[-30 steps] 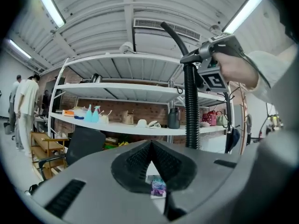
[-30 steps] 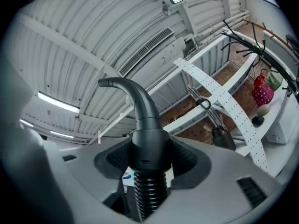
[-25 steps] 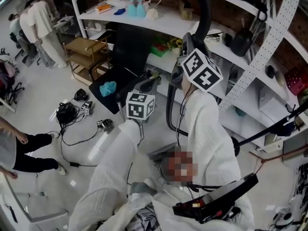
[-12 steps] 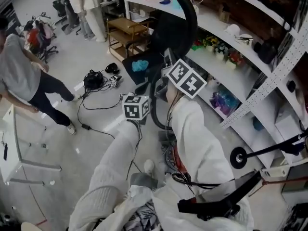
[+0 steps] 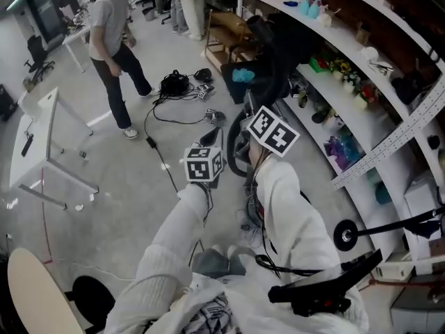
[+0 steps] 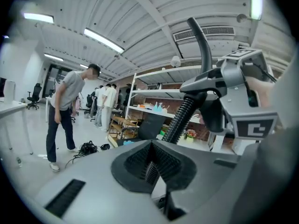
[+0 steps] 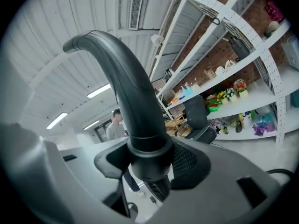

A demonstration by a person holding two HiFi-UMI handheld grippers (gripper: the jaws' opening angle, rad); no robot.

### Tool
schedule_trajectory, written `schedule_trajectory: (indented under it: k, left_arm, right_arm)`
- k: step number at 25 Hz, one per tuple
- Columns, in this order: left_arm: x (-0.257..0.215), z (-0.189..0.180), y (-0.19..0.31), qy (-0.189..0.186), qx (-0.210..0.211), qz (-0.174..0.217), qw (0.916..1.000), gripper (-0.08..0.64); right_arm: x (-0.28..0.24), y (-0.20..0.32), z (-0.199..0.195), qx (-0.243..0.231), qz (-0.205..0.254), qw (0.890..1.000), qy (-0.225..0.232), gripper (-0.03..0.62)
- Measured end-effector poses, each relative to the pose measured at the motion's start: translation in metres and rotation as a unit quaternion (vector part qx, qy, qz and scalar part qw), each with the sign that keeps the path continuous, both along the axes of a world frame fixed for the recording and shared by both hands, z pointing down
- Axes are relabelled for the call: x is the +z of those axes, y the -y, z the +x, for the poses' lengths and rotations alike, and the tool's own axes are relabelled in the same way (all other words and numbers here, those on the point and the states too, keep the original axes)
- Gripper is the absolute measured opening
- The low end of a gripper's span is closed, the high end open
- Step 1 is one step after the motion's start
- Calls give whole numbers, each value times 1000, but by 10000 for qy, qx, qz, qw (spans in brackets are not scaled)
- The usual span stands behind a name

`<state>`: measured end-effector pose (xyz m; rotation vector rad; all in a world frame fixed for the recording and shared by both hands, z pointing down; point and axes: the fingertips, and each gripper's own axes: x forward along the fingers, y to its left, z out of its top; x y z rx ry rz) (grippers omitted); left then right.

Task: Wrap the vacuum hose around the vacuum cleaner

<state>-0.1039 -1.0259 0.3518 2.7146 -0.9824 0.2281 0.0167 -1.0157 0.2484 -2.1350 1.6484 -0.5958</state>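
L gripper point(image 6: 150, 169): jaws narrow, pinched on a ribbed stretch of vacuum hose point(image 6: 181, 118). R gripper point(image 7: 147, 164): clamped on the smooth cuff where ribbed hose meets curved rigid tube point(image 7: 124, 78). Both loaded, neither free.

Key relation: hose long axis from L jaws up and to the right into R jaws, short span between. Beyond R, rigid tube arching up and over. In head view, R marker cube ahead of and above L cube. Dark slack loop point(image 5: 235, 155) just beside and under R gripper, dropping floorward btw the sleeves.

Vacuum cleaner body: can't pick out for sure. Prob low near the feet, hidden by the arms, but only a guess. If so, next move = swing held span down and round toward body. L nearer the trailing hose, R on the end piece.

Counts:
- 2 grippers, 1 hose, 1 rigid tube
- 0 cleaner bodies clearly visible
- Bkgd: 1 person in grey tee point(image 5: 115, 19) nearby, at least 2 more people far back point(image 6: 105, 101)
- 1 long shelf rack point(image 5: 368, 75), 1 black chair point(image 6: 148, 124), 1 cable tangle on floor point(image 5: 174, 85)
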Motion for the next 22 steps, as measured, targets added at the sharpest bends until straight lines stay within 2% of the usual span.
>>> schedule_trajectory:
  k: [3, 6, 11, 15, 18, 22]
  left_arm:
    - [4, -46, -12, 7, -89, 19, 10000, 0]
    - [12, -83, -24, 206, -127, 87, 9997, 0]
    - [25, -121, -66, 298, -397, -126, 9987, 0]
    - [16, -154, -103, 152, -771, -115, 9968, 0]
    - [23, -172, -150, 64, -1064, -154, 9942, 0]
    - [47, -172, -248, -64, -1386, -426, 9894, 0]
  right_arm:
    - [9, -9, -48, -182, -156, 9996, -152, 235]
    - [16, -20, -88, -327, -309, 9988, -214, 235]
    - [25, -62, -132, -667, -505, 9960, -320, 235]
    - [12, -107, -158, -893, -464, 9936, -521, 235]
    - [17, -158, -172, -1092, -422, 9915, -575, 235]
    - [38, -252, -174, -1340, -444, 9895, -320, 235]
